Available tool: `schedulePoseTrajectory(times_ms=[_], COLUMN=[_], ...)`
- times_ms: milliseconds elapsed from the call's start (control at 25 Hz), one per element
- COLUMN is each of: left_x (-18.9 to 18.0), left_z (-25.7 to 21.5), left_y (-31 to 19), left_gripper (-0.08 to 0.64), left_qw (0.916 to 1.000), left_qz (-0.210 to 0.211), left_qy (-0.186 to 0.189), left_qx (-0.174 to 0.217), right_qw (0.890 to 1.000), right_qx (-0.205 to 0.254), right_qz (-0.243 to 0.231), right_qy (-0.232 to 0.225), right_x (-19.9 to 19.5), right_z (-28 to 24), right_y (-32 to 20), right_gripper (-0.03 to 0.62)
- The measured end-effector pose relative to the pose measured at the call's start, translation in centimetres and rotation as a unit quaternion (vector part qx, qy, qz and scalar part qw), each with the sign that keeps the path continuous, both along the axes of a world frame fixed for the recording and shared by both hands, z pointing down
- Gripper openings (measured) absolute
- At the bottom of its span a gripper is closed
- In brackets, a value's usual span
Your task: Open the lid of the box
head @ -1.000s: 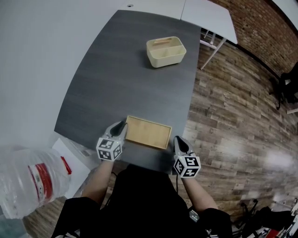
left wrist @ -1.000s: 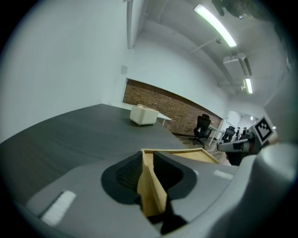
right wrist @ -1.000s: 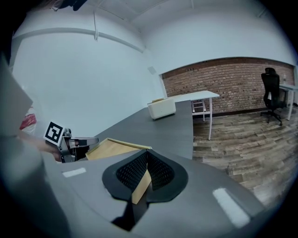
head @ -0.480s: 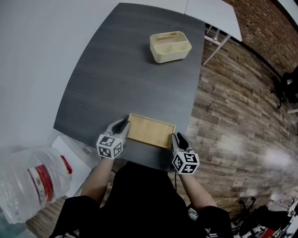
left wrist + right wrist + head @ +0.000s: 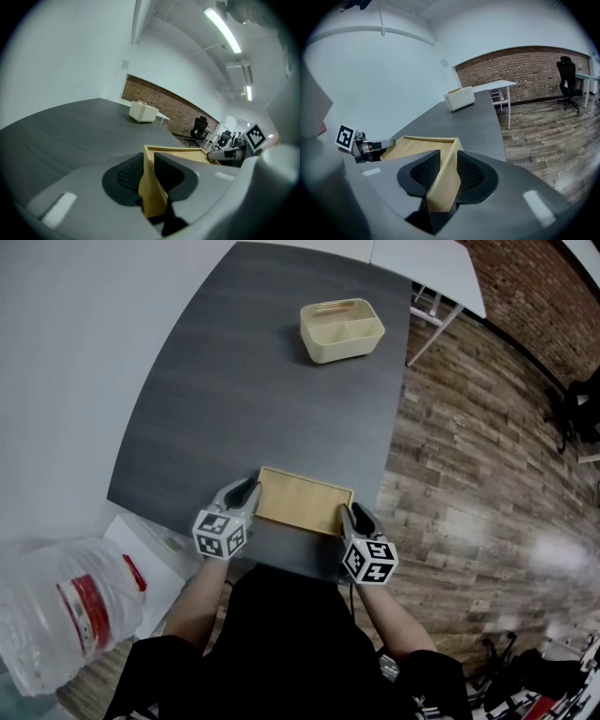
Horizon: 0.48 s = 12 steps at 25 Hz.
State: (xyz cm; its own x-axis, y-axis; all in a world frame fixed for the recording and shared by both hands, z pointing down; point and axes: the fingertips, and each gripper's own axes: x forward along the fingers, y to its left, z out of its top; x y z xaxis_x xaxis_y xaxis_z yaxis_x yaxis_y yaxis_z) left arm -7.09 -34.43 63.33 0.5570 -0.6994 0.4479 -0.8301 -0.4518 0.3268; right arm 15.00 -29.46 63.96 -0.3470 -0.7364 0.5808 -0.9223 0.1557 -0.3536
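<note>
Dark grey table (image 5: 253, 381), wooden lid (image 5: 302, 502) at its near edge, left gripper (image 5: 246, 492) clamped on the lid's left rim, right gripper (image 5: 348, 513) with jaws opening around the right rim, cream box (image 5: 341, 330) well apart at the far end, water bottle (image 5: 66, 610) beside the table.

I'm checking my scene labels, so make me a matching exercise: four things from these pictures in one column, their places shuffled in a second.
Things:
1. wooden lid
2. cream box
3. water jug
4. white table

Places:
A. far end of the grey table
B. beyond the grey table's far edge
C. near edge of the grey table
D. off the table, lower left of the head view

Pairs: 1-C, 2-A, 3-D, 4-B
</note>
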Motion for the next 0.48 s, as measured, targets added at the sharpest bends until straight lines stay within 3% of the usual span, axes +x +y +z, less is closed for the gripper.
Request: schedulePoseTrajectory(times_ms=[120, 320, 480], left_x=[-0.11, -0.49, -0.49], left_z=[0.05, 0.33, 0.26], left_y=[-0.07, -0.18, -0.25], left_gripper=[0.069, 0.077, 0.080], left_qw=[1.0000, 0.9995, 0.9999], left_qz=[-0.001, -0.015, -0.005], left_qy=[-0.003, 0.024, 0.002], left_qx=[0.000, -0.017, -0.011], right_qw=[1.000, 0.999, 0.999], right_qx=[-0.001, -0.013, -0.009], right_qz=[0.000, 0.008, -0.002], right_qy=[-0.012, -0.038, -0.031], right_x=[-0.09, -0.02, 0.05], right_z=[0.07, 0.30, 0.22], right_y=[-0.03, -0.08, -0.08], right_gripper=[0.104, 0.107, 0.107])
